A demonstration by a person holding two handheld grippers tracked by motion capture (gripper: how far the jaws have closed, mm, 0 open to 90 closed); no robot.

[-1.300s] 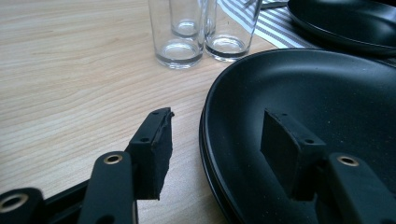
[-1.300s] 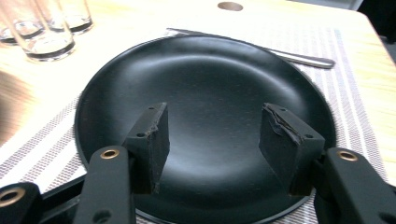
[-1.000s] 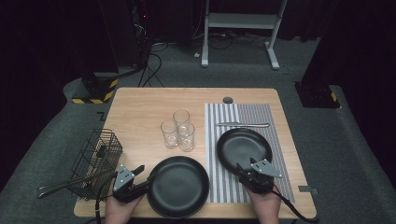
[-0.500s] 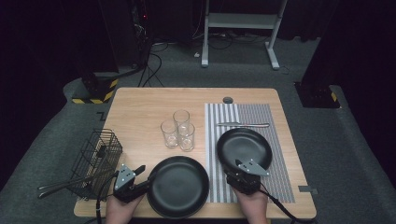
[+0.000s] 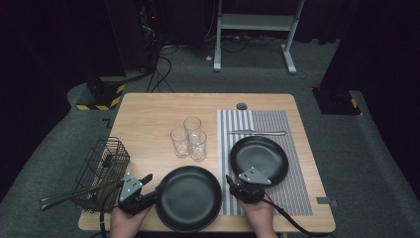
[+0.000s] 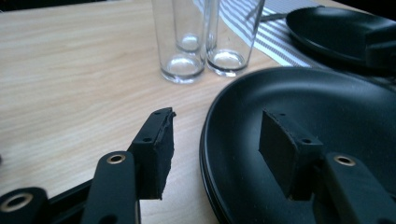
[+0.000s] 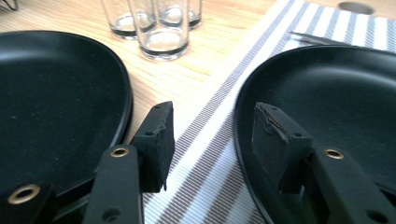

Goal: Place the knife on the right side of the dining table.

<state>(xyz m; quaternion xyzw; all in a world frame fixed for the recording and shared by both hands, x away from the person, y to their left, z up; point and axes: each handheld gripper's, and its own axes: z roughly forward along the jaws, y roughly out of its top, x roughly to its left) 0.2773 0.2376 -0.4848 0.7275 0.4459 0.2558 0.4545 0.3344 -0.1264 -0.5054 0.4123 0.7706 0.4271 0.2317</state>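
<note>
Plate [image 7: 327, 107] rim between right jaws.

glasses [image 6: 205, 37] cut off at top, basket contents [image 5: 101, 171] unclear

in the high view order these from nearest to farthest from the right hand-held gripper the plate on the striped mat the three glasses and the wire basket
From the right hand-held gripper:
1. Plate on the striped mat, just ahead.
2. Three glasses, mid-table.
3. Wire basket, at the table's left edge.
</note>
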